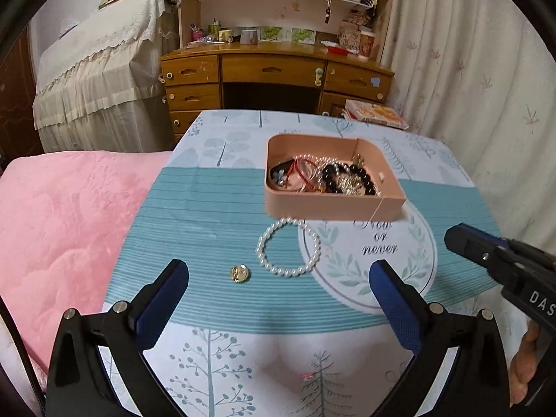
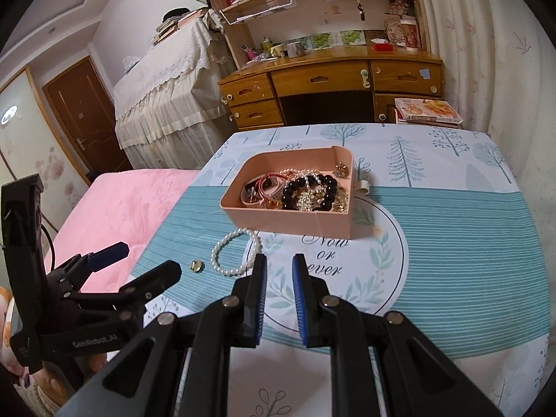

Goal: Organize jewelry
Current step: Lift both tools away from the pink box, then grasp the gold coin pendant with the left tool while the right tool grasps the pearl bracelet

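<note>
While most of the jewelry already lies heaped in the pink tray [image 1: 333, 205], two pieces are still out on the worktop [image 1: 208, 201]: a pearl bracelet [image 1: 288, 246] just in front of the tray's near wall, and a small gold piece [image 1: 239, 273] just beside it on the left.

Neither tool holds anything. The left hand-held gripper [image 1: 278, 278] hangs above the cloth with its jaws spread wide, the gold piece and bracelet lying ahead between them. The right hand-held gripper [image 2: 279, 267] has its jaws drawn near together with a narrow gap left, empty, close to the bracelet's right edge.

Likely troubles from here:
- The gold piece is low and flat, so pads closing on it may skid it across the cloth, or pinch up the cloth instead.
- Round, smooth pearls may roll out of a shallow pinch; a grip on one bead could let the loop swing and drop short of the tray.
- A thin thread [image 1: 377, 208] hangs over the tray's near wall; a finger snagging it could drag contents out.
- Both tools converging on the bracelet could collide.
</note>
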The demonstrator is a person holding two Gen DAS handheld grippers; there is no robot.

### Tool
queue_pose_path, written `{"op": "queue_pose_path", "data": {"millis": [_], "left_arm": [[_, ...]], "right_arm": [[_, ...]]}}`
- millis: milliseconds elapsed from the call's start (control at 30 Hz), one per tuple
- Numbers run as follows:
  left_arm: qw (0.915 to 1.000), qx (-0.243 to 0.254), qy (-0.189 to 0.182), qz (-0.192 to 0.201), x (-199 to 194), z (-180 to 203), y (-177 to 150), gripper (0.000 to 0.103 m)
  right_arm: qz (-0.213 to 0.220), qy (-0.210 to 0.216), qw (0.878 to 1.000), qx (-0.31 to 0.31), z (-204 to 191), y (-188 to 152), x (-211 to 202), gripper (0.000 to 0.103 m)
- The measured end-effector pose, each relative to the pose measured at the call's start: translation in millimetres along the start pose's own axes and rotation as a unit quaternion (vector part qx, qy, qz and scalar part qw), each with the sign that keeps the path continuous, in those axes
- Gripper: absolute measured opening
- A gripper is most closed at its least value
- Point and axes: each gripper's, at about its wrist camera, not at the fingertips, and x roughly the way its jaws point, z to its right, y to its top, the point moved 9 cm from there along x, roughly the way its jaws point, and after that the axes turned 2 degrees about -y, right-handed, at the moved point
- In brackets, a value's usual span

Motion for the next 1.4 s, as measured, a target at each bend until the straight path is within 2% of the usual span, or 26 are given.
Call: {"op": "queue_pose_path", "data": {"millis": [200,433,667,900,1067,1167,1233,1300,1400], "left_arm": [[0.9999,-0.005,-0.009,-0.011,6.2,-5.7,-7.0,0.102],[0.9976,-0.017,-0.057,-0.034,17.0,-21.5,-15.1,0.102],[0.9966,-0.033,-0.058,-0.048,31.4,-54.8,-23.0,0.102],[0.998,0.008,-0.038,-0.05,41.1,-53.2,-31.7,0.102],[0.9976,0.032,-0.034,-0.051,48.5,-47.1,-32.2,0.094],[0.9976,0.041,-0.03,-0.047,54.7,-47.2,-27.8,0.083],[0.9972,0.044,-0.029,-0.052,61.1,-47.7,-26.6,0.068],[0.9963,0.053,-0.031,-0.061,68.7,-47.0,-27.0,0.062],[0.9946,0.077,-0.026,-0.065,76.3,-43.9,-27.8,0.062]], "right_arm": [[-0.015,0.005,1.0,-0.002,-1.4,-10.2,10.3,0.015],[-0.033,0.003,0.999,-0.007,-6.7,-18.9,22.5,0.015],[-0.046,0.003,0.999,-0.027,-13.6,-27.1,35.6,0.015],[-0.071,0.003,0.997,-0.031,-10.2,-39.6,52.1,0.015],[-0.085,0.007,0.996,-0.032,-11.2,-44.2,61.7,0.015],[-0.088,0.013,0.995,-0.034,-15.6,-44.2,65.8,0.015],[-0.087,0.015,0.995,-0.038,-18.7,-43.3,68.2,0.015],[-0.088,0.017,0.995,-0.041,-21.9,-42.0,71.1,0.015],[-0.093,0.022,0.995,-0.04,-25.0,-39.7,77.4,0.015]]}}
